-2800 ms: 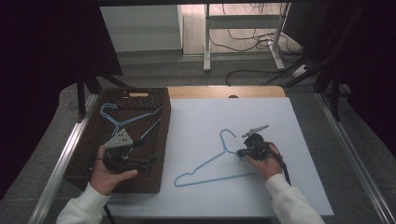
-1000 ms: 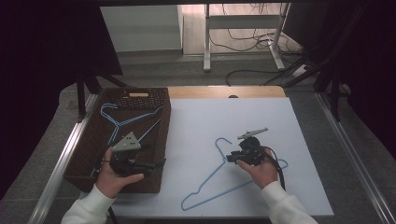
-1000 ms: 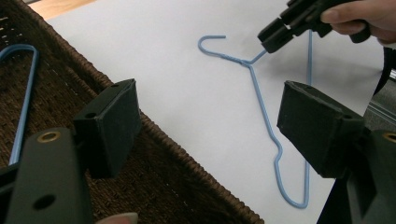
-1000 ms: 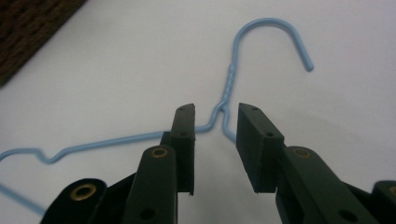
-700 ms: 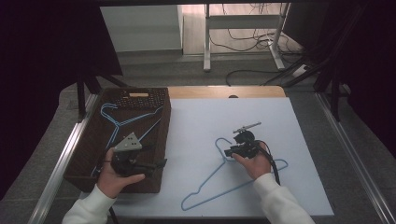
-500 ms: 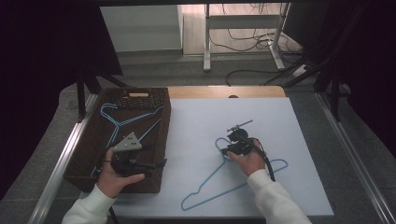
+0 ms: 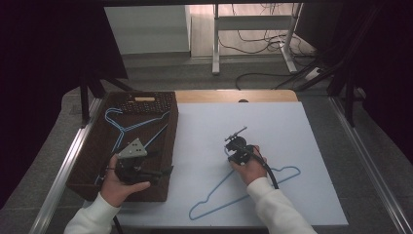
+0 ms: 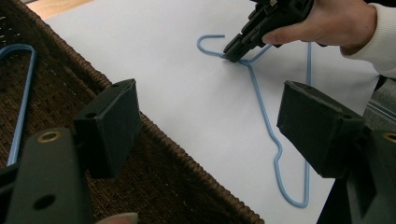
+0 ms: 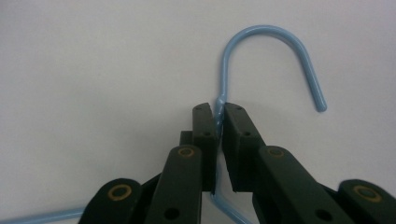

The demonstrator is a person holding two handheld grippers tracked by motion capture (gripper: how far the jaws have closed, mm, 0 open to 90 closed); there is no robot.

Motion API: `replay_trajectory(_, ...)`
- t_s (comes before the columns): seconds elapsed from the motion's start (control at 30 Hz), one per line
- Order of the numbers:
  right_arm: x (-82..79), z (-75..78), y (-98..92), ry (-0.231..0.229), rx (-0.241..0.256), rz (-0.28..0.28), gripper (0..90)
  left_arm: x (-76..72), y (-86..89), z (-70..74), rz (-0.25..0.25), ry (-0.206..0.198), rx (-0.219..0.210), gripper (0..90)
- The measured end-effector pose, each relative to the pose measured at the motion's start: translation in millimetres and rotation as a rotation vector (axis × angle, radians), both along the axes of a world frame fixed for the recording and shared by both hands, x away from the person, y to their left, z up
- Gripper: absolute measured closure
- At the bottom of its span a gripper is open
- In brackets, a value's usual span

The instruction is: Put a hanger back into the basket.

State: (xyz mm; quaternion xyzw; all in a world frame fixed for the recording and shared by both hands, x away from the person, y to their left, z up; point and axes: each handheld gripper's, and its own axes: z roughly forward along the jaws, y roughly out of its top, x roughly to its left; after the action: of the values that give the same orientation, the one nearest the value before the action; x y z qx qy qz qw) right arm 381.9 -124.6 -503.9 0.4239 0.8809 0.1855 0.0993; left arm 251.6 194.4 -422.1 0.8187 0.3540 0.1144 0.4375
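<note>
A light-blue wire hanger lies flat on the white sheet. My right gripper is shut on its neck just below the hook. In the right gripper view the jaws pinch the twisted neck, and the hook curves up and to the right. My left gripper is held over the near right corner of the brown wicker basket, open with nothing between its jaws. The left gripper view looks across the basket rim at the hanger and the right gripper.
Inside the basket lie more blue hangers, one seen as a blue loop in the left gripper view. A wooden table edge lies beyond the sheet. Metal rails run along both sides, with cables and a stand on the floor behind.
The right gripper has dragged the hanger leftward across the sheet, turning it so its body trails toward the near right. The left gripper has shifted slightly nearer and stayed open.
</note>
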Motion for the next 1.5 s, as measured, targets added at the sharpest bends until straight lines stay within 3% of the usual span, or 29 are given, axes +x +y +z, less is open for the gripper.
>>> replay_trajectory(0.2, -0.2, -0.2, -3.7, 0.005, 0.038, -0.028, 85.5, -0.6, -3.5, 0.0, -0.008, 0.001, 0.004, 21.1)
replay_trajectory(0.37, -5.8, 1.5, -7.5, -0.037, 0.07, -0.027, 85.8, -1.0, -9.1, 0.8, -0.02, 0.0, 0.009, 21.1)
replay_trajectory(0.8, -18.0, 27.8, -25.3, -0.129, 0.21, -0.027, 85.8, 4.9, -30.4, 1.6, -0.043, 0.039, 0.008, 21.3)
replay_trajectory(1.5, -27.4, 38.3, -36.1, -0.175, 0.277, -0.028, 85.8, 13.2, -87.4, -7.9, -0.116, 0.112, 0.063, 21.5)
